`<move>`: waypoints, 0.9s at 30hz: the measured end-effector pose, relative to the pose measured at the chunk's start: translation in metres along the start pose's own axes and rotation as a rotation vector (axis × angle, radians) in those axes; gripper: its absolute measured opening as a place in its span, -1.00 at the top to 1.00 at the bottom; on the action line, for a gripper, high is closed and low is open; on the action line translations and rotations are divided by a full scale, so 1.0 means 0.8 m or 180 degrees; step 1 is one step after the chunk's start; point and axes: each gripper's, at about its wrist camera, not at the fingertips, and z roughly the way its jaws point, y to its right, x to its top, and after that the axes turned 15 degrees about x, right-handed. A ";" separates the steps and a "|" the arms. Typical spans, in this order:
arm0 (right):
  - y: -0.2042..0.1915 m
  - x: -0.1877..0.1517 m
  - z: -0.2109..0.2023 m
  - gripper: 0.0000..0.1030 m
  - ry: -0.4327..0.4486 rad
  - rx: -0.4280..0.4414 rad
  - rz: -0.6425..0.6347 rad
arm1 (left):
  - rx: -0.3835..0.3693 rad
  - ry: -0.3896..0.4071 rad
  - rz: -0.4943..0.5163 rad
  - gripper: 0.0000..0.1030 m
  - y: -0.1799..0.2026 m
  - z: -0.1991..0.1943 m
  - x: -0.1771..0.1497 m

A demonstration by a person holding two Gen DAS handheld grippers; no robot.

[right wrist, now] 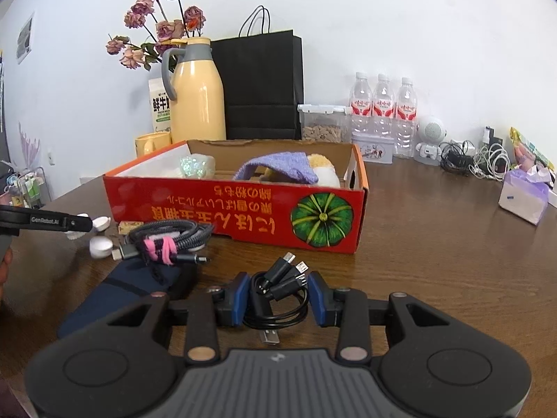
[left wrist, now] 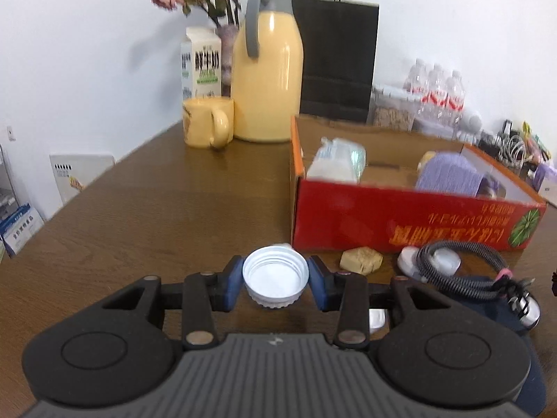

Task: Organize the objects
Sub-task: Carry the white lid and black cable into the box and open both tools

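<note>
My left gripper (left wrist: 275, 284) is shut on a white screw cap (left wrist: 275, 277), held open side up just above the table, in front of the red cardboard box (left wrist: 400, 223). My right gripper (right wrist: 279, 296) is shut on a coiled black USB cable (right wrist: 280, 291), near the box's front wall (right wrist: 243, 216). The box holds a purple cloth (right wrist: 278, 165), a plush toy (right wrist: 322, 169) and a white packet (left wrist: 337, 160). A braided cable with a pink tie (right wrist: 170, 238), a second white cap (right wrist: 101, 246), a tan wrapped snack (left wrist: 360, 261) and a dark blue pouch (right wrist: 128, 296) lie before the box.
A yellow thermos (left wrist: 266, 80), yellow mug (left wrist: 207, 122), milk carton (left wrist: 201, 64), flowers and a black paper bag (left wrist: 337, 59) stand at the back. Water bottles (right wrist: 383, 111), a food container, a tin, chargers and a tissue pack (right wrist: 522, 198) sit at the back right.
</note>
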 end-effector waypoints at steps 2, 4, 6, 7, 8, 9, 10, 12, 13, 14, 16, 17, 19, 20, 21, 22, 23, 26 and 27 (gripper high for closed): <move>-0.003 0.007 -0.001 0.32 0.0049 0.0012 -0.0031 | -0.0032 0.0104 -0.0036 0.21 0.001 -0.010 0.009; -0.006 0.017 0.001 0.32 0.0110 0.0031 -0.0075 | -0.0085 0.0222 -0.0068 0.21 0.004 -0.019 0.020; -0.011 0.030 0.004 0.32 0.0180 0.0065 -0.0132 | -0.0140 0.0331 -0.0074 0.21 0.011 -0.026 0.032; -0.014 0.037 0.006 0.32 0.0219 0.0084 -0.0161 | -0.0168 0.0377 -0.0078 0.21 0.015 -0.029 0.038; -0.017 0.045 0.009 0.32 0.0262 0.0108 -0.0193 | -0.0195 0.0420 -0.0077 0.21 0.020 -0.031 0.045; -0.021 0.053 0.013 0.32 0.0303 0.0134 -0.0225 | -0.0223 0.0457 -0.0075 0.21 0.025 -0.032 0.051; -0.024 0.061 0.017 0.32 0.0332 0.0157 -0.0253 | -0.0257 0.0491 -0.0070 0.21 0.031 -0.032 0.059; -0.030 0.076 0.026 0.32 0.0392 0.0198 -0.0323 | -0.0297 0.0562 -0.0036 0.21 0.046 -0.030 0.073; -0.033 0.084 0.031 0.32 0.0416 0.0214 -0.0356 | -0.0314 0.0596 -0.0026 0.21 0.053 -0.029 0.080; -0.035 0.093 0.037 0.32 0.0433 0.0228 -0.0383 | -0.0337 0.0618 -0.0023 0.21 0.060 -0.028 0.086; -0.038 0.110 0.049 0.32 0.0467 0.0243 -0.0419 | -0.0385 0.0647 -0.0028 0.21 0.074 -0.024 0.098; -0.040 0.118 0.057 0.32 0.0478 0.0251 -0.0435 | -0.0401 0.0666 -0.0035 0.21 0.080 -0.021 0.103; -0.041 0.130 0.074 0.32 0.0481 0.0280 -0.0442 | -0.0425 0.0679 -0.0068 0.21 0.091 -0.012 0.112; -0.040 0.135 0.084 0.32 0.0476 0.0298 -0.0434 | -0.0433 0.0670 -0.0114 0.21 0.096 -0.007 0.118; -0.039 0.139 0.096 0.32 0.0455 0.0300 -0.0426 | -0.0444 0.0666 -0.0164 0.21 0.099 -0.003 0.122; -0.039 0.142 0.106 0.32 0.0435 0.0292 -0.0423 | -0.0456 0.0672 -0.0210 0.21 0.103 0.002 0.126; -0.037 0.146 0.117 0.32 0.0418 0.0284 -0.0418 | -0.0451 0.0682 -0.0248 0.21 0.107 0.007 0.130; -0.031 0.155 0.149 0.32 0.0373 0.0219 -0.0393 | -0.0370 0.0671 -0.0307 0.21 0.118 0.027 0.141; -0.028 0.157 0.159 0.32 0.0364 0.0202 -0.0365 | -0.0333 0.0663 -0.0322 0.21 0.121 0.035 0.142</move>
